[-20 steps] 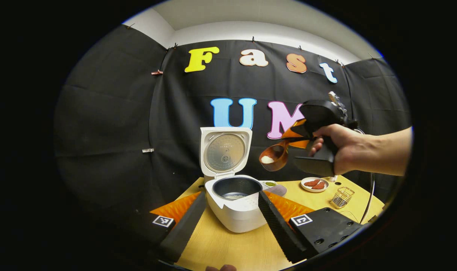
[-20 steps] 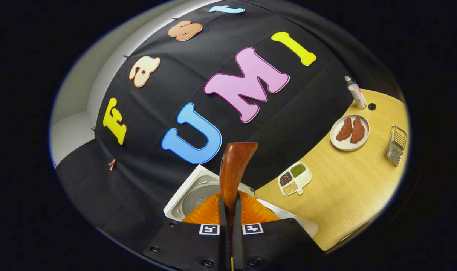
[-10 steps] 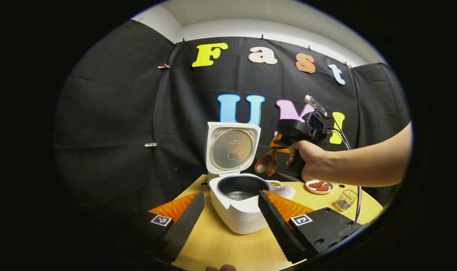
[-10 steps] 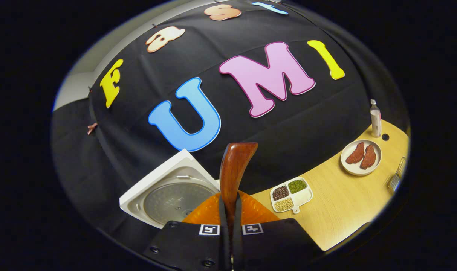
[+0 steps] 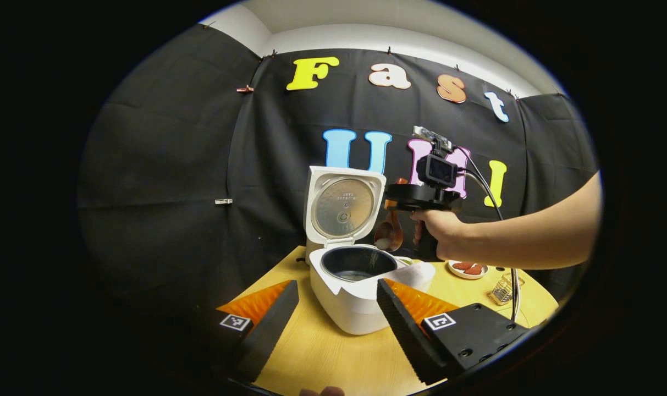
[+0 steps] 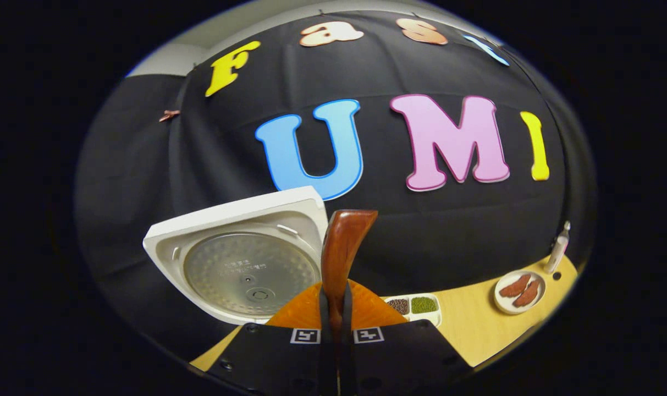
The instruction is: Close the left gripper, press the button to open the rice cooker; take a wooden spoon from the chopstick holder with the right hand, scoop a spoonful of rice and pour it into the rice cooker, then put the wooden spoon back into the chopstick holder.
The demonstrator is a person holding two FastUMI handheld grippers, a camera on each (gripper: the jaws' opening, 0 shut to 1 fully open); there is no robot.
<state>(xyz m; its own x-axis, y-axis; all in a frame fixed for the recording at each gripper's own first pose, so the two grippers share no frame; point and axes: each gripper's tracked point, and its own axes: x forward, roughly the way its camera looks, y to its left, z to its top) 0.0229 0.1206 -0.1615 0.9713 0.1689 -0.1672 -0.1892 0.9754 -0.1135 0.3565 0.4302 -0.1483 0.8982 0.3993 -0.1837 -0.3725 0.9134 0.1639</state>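
Two tong-mounted cameras around the rice cooker (image 5: 351,286)

Left gripper view faces its front from nearby; right gripper view looks from above, beside its raised lid (image 6: 240,258).

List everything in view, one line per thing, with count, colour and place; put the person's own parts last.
rice cooker: one, white, lid open and upright, on the table ahead of the left gripper.
wooden spoon: one, reddish brown, gripped by the right gripper; its bowl tilts over the cooker's pot, with white rice in it.
table: one, light wood.
divided dish: one, white, holding dark, green and pale grains, right of the cooker.
plate: one, white, with two red pieces, far right.
bottle: one, white, behind the plate.
chopstick holder: one, wire, near the table's right edge.
left gripper: open, holding nothing.
right gripper: shut on the spoon handle.
hand: one, holding the right gripper.
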